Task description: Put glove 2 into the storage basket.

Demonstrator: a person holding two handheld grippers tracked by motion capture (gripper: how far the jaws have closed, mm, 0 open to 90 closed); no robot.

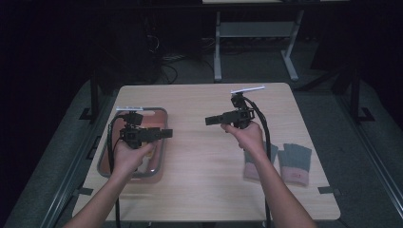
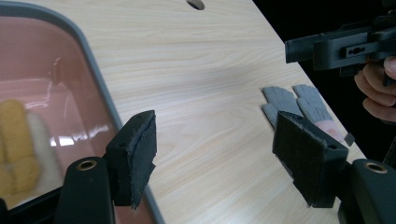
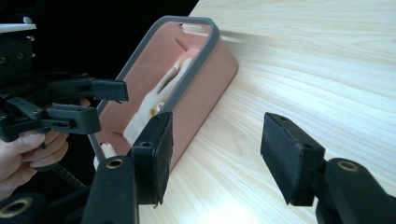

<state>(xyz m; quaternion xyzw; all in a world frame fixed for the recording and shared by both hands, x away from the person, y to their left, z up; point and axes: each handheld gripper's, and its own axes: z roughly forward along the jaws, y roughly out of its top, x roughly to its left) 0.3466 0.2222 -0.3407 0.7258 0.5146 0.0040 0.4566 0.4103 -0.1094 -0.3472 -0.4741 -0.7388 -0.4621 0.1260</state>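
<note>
A pink tray with a grey rim lies at the table's left. Inside it is a yellow and white knitted thing, which the right gripper view shows as a pale strip. My left gripper hovers over the tray and points right; its jaws stand open and empty. My right gripper is held above the table's middle, points left toward the tray, and is open with nothing between its pads. A pair of grey gloves with pink cuffs lies at the right, behind my right hand.
The light wooden table has bare room between the tray and the gloves. A white strip lies at its far edge. Beyond the table stands a white desk frame on a dark floor.
</note>
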